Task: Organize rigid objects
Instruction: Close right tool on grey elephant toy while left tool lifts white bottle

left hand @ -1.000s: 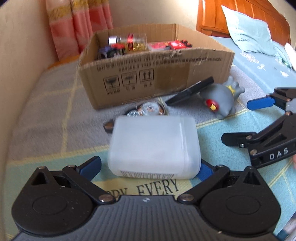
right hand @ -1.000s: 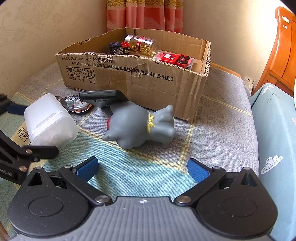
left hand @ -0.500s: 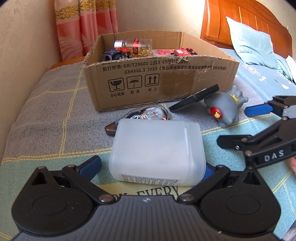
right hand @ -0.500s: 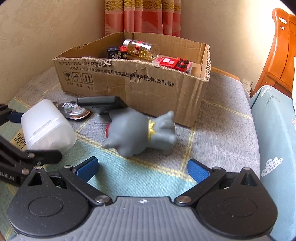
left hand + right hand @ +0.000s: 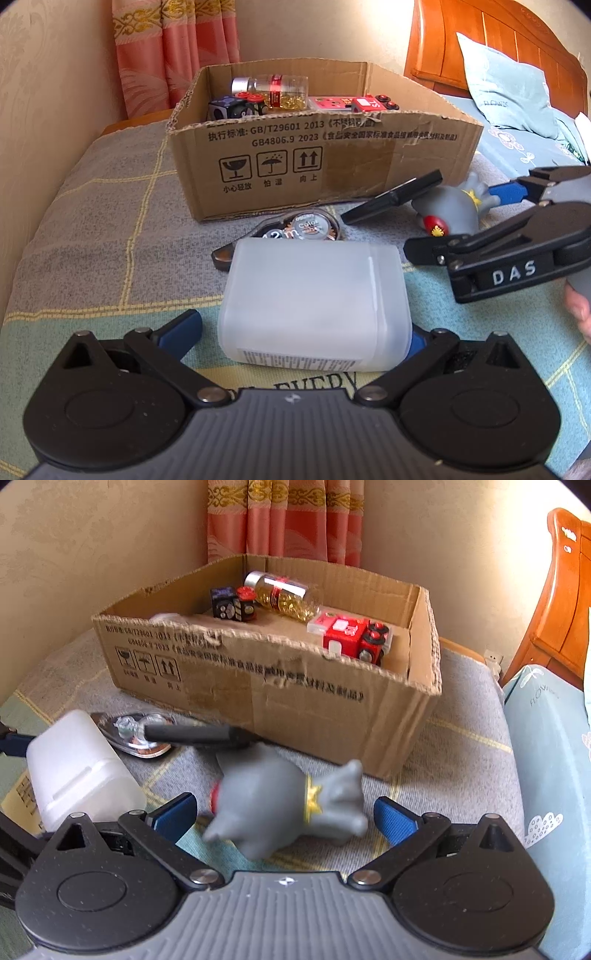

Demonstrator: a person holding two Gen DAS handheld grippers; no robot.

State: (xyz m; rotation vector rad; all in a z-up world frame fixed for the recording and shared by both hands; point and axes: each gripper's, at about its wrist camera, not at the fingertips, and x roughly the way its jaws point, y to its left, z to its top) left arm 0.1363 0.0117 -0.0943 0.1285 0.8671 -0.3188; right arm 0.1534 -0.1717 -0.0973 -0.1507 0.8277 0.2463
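A frosted white plastic case (image 5: 314, 306) lies on the bed between the open fingers of my left gripper (image 5: 306, 332); the left pad stands apart from it, the right pad is at its side. It also shows in the right wrist view (image 5: 81, 771). A grey toy figure (image 5: 284, 805) lies between the open fingers of my right gripper (image 5: 284, 816), apart from both pads; it also shows in the left wrist view (image 5: 450, 206). A flat black item (image 5: 395, 195) leans on the toy. A round tape dispenser (image 5: 295, 229) lies behind the case.
An open cardboard box (image 5: 332, 162) stands behind, holding a bottle (image 5: 284, 594), a dark cube (image 5: 232, 603) and a red toy (image 5: 354, 638). Walls and a curtain (image 5: 288, 520) lie behind. A wooden headboard (image 5: 498, 48) and pillow (image 5: 509, 85) are at the right.
My right gripper has moved forward and lower, so the grey toy now lies between its fingers. My left gripper has risen slightly around the white case.
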